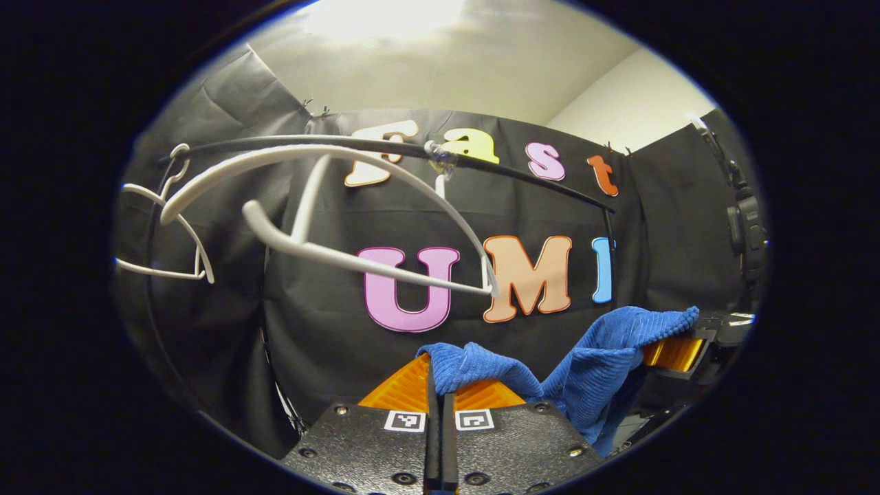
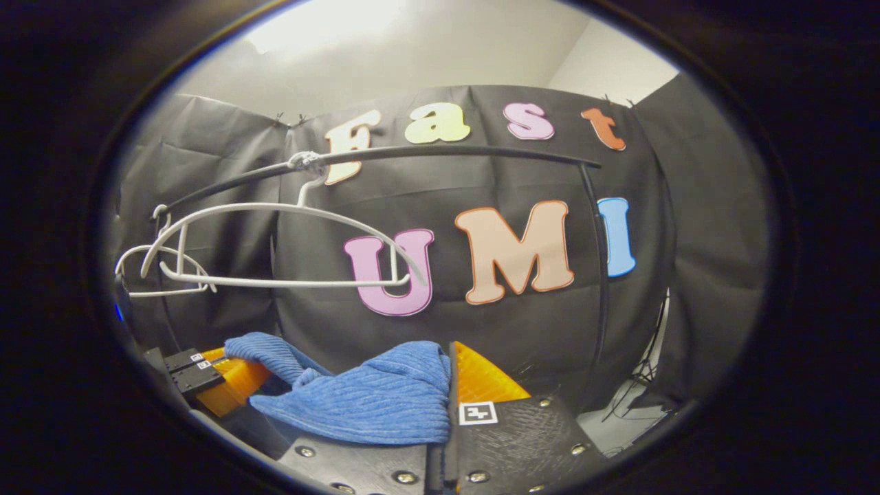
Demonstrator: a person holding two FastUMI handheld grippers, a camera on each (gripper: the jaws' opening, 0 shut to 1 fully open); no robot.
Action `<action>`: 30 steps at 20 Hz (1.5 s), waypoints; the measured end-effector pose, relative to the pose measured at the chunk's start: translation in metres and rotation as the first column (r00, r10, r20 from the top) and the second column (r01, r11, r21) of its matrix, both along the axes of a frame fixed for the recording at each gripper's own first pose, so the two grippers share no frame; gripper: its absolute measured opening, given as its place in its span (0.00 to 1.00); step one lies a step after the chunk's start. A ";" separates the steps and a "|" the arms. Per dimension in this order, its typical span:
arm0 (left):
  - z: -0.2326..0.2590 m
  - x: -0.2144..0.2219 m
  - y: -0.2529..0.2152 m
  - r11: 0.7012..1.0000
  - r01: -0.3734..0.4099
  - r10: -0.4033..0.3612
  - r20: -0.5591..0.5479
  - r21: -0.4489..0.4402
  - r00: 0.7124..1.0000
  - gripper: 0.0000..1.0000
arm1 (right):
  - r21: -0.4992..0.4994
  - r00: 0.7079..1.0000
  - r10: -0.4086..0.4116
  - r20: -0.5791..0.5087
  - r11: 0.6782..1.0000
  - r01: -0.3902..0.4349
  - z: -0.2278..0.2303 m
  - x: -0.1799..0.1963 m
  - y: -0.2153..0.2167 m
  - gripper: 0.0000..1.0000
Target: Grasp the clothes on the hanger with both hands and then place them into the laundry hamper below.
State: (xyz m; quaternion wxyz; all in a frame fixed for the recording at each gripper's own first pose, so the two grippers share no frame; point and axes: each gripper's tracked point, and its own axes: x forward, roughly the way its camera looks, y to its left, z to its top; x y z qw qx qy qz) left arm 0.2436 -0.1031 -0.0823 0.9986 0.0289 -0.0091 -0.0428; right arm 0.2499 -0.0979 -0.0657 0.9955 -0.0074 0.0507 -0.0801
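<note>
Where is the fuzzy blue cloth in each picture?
Left gripper view: the ribbed blue cloth is at the bottom right of centre, stretched from this gripper's fingers across to the other gripper.
Right gripper view: the cloth is at the bottom centre-left, stretched from this gripper's fingers to the other gripper.
Shared landmark: the bare white plastic hanger on the black rail.
</note>
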 end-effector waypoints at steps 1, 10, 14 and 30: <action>0.000 0.003 -0.004 1.000 0.006 -0.006 -0.001 -0.015 1.000 0.02 | 0.011 1.000 -0.003 0.008 1.000 0.002 0.002 0.000 0.000 0.05; -0.029 0.026 -0.016 0.998 0.036 -0.037 -0.025 -0.044 0.999 0.02 | 0.095 0.999 0.045 -0.023 0.995 -0.043 -0.030 0.021 -0.002 0.05; -0.065 0.035 -0.009 0.998 0.025 -0.028 -0.053 -0.054 0.998 0.02 | 0.165 0.990 0.132 -0.051 0.979 -0.122 -0.070 0.036 0.016 0.05; -0.294 0.028 0.038 0.997 -0.057 0.027 -0.416 -0.059 0.909 0.02 | 0.367 0.930 0.091 -0.357 0.929 0.050 -0.336 0.014 0.011 0.06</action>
